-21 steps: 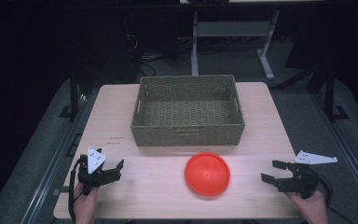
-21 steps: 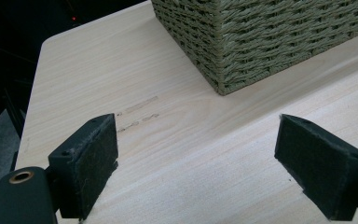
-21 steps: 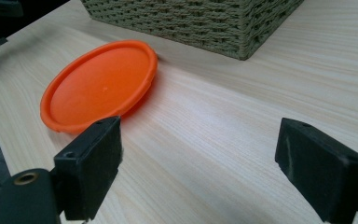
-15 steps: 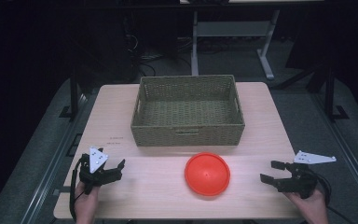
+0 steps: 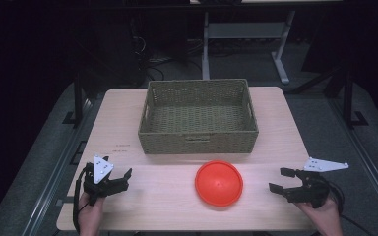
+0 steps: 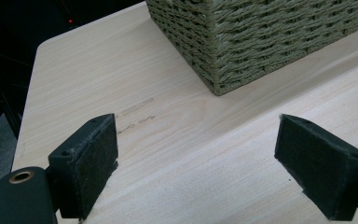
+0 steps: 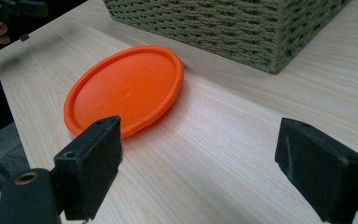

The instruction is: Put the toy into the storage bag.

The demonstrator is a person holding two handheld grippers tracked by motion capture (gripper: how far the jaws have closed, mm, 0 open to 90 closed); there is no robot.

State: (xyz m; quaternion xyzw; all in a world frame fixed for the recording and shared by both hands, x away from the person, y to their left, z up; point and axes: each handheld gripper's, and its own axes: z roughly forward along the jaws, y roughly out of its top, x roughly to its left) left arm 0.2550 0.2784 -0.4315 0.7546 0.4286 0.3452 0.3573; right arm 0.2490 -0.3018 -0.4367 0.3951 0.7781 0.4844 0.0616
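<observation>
An orange round plate [image 5: 219, 182] lies flat on the wooden table [image 5: 285, 132], just in front of the woven basket [image 5: 198, 117]. The basket's inside is bare. My left gripper [image 5: 124, 179] rests near the table's front left, open, with nothing between its pads [image 6: 88, 158]. It faces the basket's corner [image 6: 261, 32]. My right gripper [image 5: 277, 179] sits at the front right, open and holding nothing, a short way right of the plate [image 7: 126, 91]. In the right gripper view the plate lies ahead of the left pad [image 7: 91, 165], and the basket wall [image 7: 233, 23] runs behind it.
A person's hands hold both grippers at the table's front edge. The left gripper [image 7: 14, 9] also appears far off in the right gripper view. Faint marks [image 6: 137, 114] sit on the tabletop left of the basket. Dark floor and table legs [image 5: 280, 64] lie beyond.
My right gripper has edged slightly left toward the plate. The left gripper, plate and basket have not moved.
</observation>
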